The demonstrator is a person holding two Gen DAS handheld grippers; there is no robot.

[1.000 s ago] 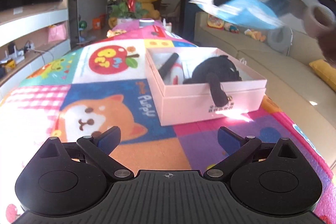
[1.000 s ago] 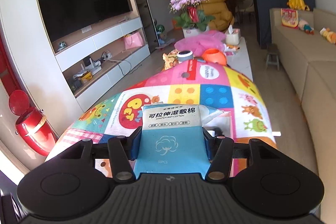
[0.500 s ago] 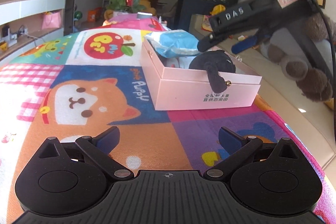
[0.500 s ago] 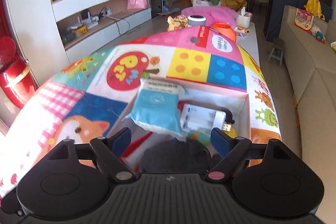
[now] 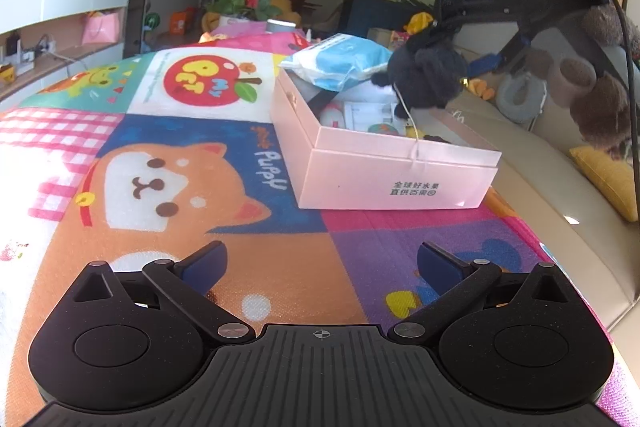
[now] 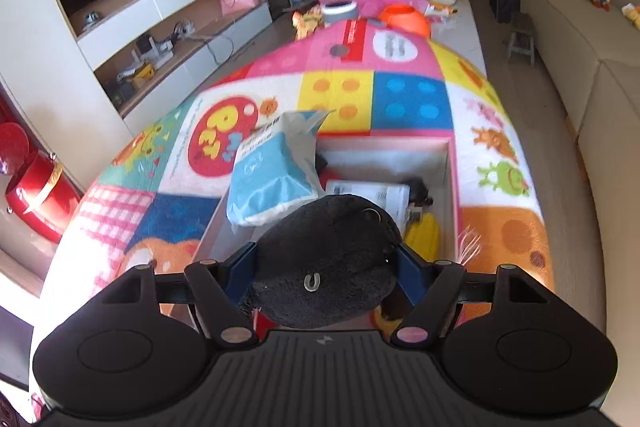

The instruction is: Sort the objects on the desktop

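The pink box sits on the bright play mat, and most of the sorting looks done from where I stand: a blue-and-white wipes packet lies propped on the box's far-left corner, half over the rim, and inside I can make out a white carton, something yellow and a few small bits I can't name. No loose items show on the mat near the box, so little seems left — maybe only settling what is already in there.

The right gripper hangs over the near end of the box with the black plush toy between its fingers; the jaws are closing, and the blue pads look pressed into the toy's sides on both flanks. From the other side, the toy seems lifted above the box rim, a thin cord trailing down from it. The left gripper hovers low over the mat, jaws wide, holding nothing.

Compared with 1 second ago: the packet was then clamped in the right gripper, up in the air, and the toy lay slumped in the box with a limb over the front wall (now it's the reverse).
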